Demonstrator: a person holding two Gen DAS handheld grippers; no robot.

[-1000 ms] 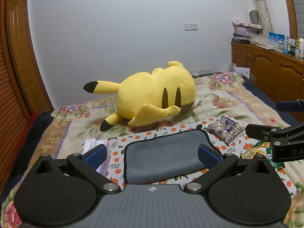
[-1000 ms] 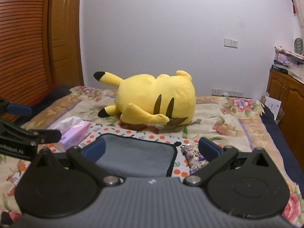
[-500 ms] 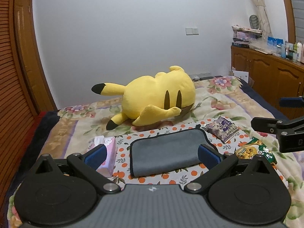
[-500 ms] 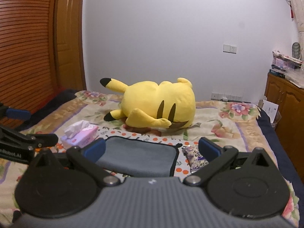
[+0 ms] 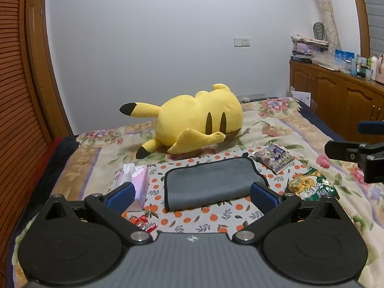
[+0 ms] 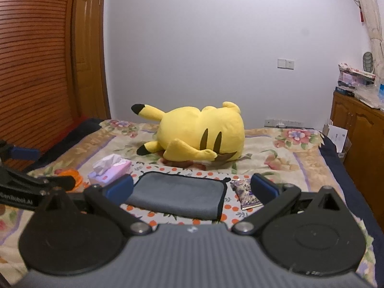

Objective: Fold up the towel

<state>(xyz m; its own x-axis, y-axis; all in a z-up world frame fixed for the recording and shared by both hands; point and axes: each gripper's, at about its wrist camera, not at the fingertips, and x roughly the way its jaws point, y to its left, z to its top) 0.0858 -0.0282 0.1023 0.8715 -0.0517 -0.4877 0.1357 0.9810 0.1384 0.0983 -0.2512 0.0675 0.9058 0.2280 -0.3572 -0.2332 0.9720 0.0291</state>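
A: Grey towel [image 5: 211,182] is lying folded on the orange-dotted cloth [image 5: 206,218] on the bed, btwn tissue box [image 5: 136,180] & snack packs.

B: Tools? Left tool [image 5: 192,193] is gaping wide, gripping nothing; right tool [image 6: 192,187] same, both hovering short of it.

A: If another fold's needed, I'd be pinching both near corners together, keeping edges lined up w/ the black trim.

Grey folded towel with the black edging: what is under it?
The grey folded towel lies flat on a white cloth with orange dots and leaves, spread over the floral bedspread. Whether anything lies beneath the towel's own layers cannot be seen; it covers that patch.
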